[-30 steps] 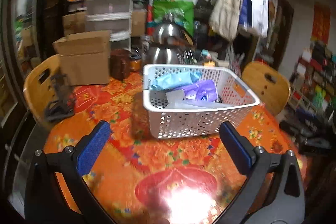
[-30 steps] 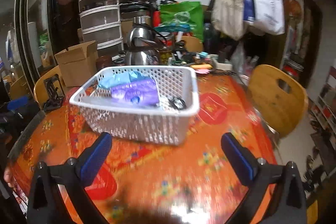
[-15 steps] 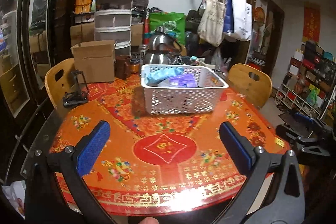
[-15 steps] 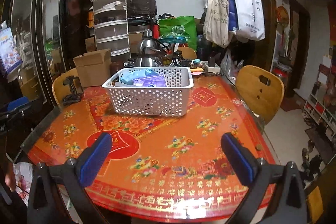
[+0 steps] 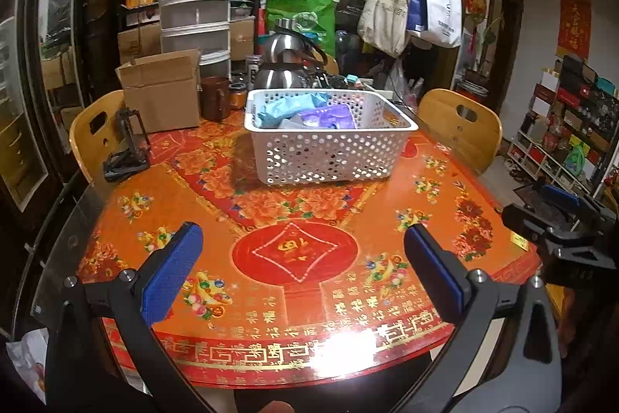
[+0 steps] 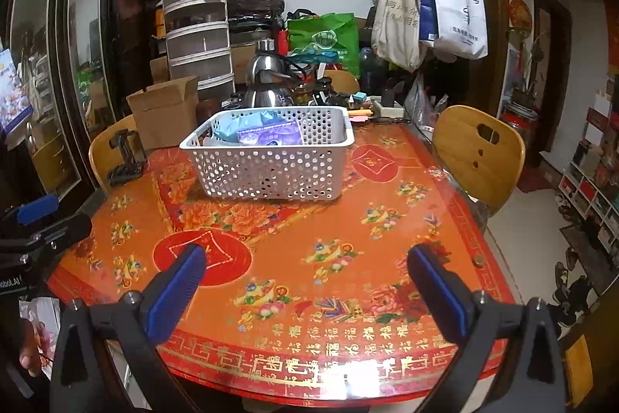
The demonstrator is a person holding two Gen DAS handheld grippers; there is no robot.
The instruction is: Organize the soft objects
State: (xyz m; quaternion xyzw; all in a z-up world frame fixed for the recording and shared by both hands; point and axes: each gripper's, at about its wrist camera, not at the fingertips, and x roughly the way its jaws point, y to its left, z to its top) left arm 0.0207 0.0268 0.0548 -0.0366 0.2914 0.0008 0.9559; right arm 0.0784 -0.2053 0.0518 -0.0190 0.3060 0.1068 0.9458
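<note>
Beside the right view's chair (image 6: 479, 153), a coin (image 6: 479, 260) lies on the table (image 6: 294, 231).

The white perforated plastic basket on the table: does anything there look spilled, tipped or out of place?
Nothing stands out. The white perforated plastic basket sits upright on the orange patterned table, with the blue and purple soft packs inside it. None lie spilled on the tabletop around it.

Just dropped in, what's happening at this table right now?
Nobody is handling anything at the moment. The left gripper and right gripper are both open and empty, held back near the table's front edge. The white basket sits further back on the table with a blue pack and a purple pack inside. No loose soft items show on the tabletop.
</note>
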